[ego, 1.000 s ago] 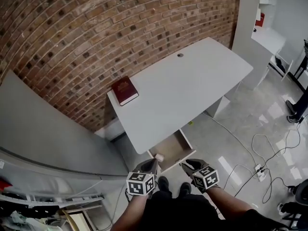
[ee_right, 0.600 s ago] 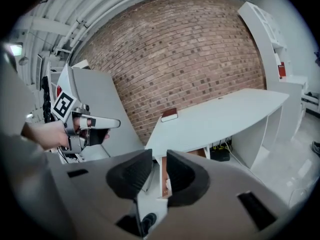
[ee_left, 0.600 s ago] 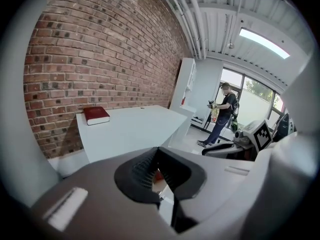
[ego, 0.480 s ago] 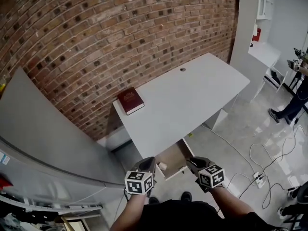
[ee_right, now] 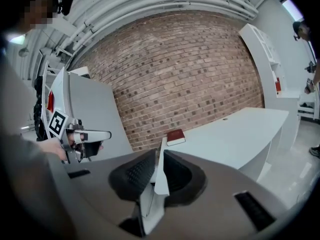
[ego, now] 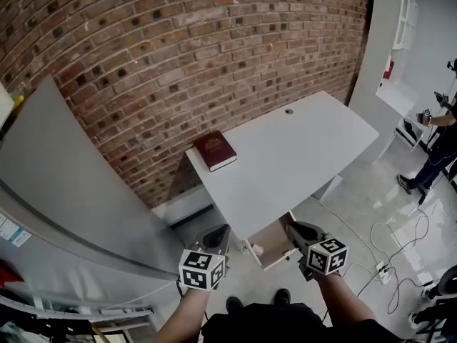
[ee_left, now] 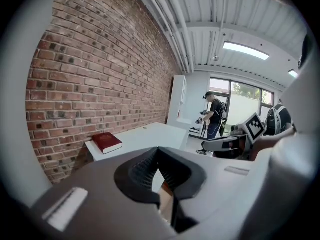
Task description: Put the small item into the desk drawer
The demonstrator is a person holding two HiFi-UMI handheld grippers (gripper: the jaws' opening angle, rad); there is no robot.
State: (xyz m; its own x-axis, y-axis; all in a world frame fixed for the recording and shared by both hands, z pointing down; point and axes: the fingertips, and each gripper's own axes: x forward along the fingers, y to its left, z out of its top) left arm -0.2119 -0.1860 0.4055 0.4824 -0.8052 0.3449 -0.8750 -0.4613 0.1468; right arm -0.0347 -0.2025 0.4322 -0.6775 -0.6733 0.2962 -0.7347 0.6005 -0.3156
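Observation:
The white desk (ego: 300, 148) has its drawer (ego: 275, 243) pulled out toward me. A small pale item (ego: 248, 247) lies in the drawer's near left corner. My left gripper (ego: 218, 234) hangs just left of the drawer. In the left gripper view its gripper (ee_left: 158, 151) has the tips together and nothing between them. My right gripper (ego: 298, 229) is at the drawer's near right corner. In the right gripper view its jaws (ee_right: 160, 156) are closing on the drawer's white front panel (ee_right: 159, 184), which fills the narrow gap between the pads.
A red book (ego: 216, 151) lies on the desk's left end by the brick wall (ego: 178, 56). A grey cabinet (ego: 71, 191) stands at my left. Cables (ego: 385, 249) run over the floor on the right, and a person (ego: 437, 141) stands beyond them.
The small item left the left gripper's tips and now lies in the drawer. The left gripper drew back to the left. The right gripper moved onto the drawer's front corner and narrowed its jaws.

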